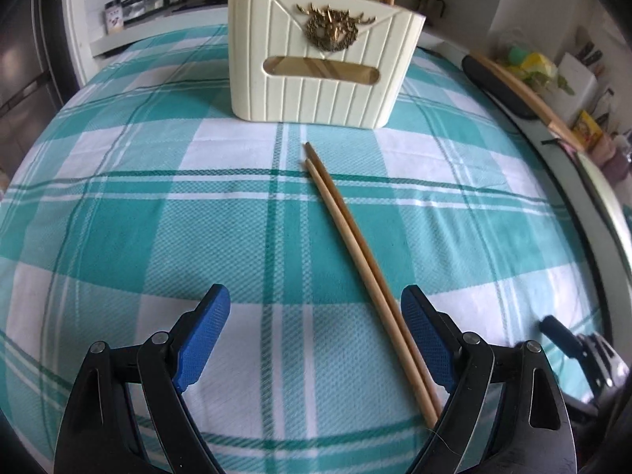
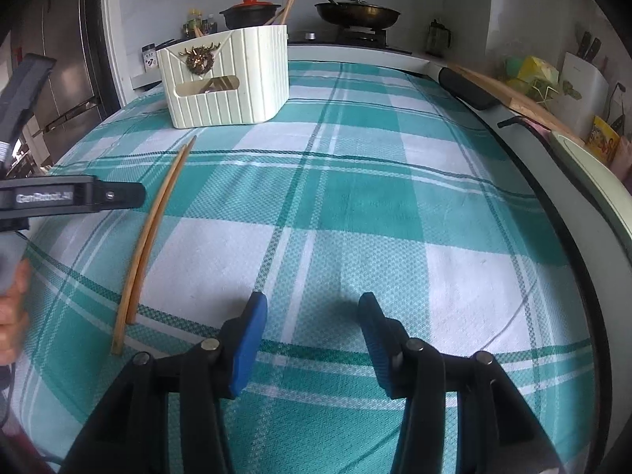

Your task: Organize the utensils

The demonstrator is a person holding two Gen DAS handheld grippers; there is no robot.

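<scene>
A pair of wooden chopsticks (image 1: 355, 245) lies side by side on the teal checked cloth, tips pointing at a cream ribbed holder (image 1: 324, 67) with a gold emblem; several chopsticks stand in it. My left gripper (image 1: 315, 292) hangs low over the cloth, open wide. The chopsticks' thick ends run between its fingers, close beside the right blue pad (image 1: 424, 339), and nothing presses on them. In the right wrist view my right gripper (image 2: 313, 300) is open over bare cloth. There the chopsticks (image 2: 154, 229) lie to its left, the holder (image 2: 225, 79) is far left, and the left gripper's body (image 2: 71, 197) reaches in.
Behind the table is a stove with a frying pan (image 2: 357, 14) and a black pot with a red lid (image 2: 252, 14). A black object (image 2: 468, 89) and a wooden board (image 2: 513, 96) line the table's right edge. A hand (image 2: 12, 308) shows at the left, before a steel fridge (image 2: 59, 59).
</scene>
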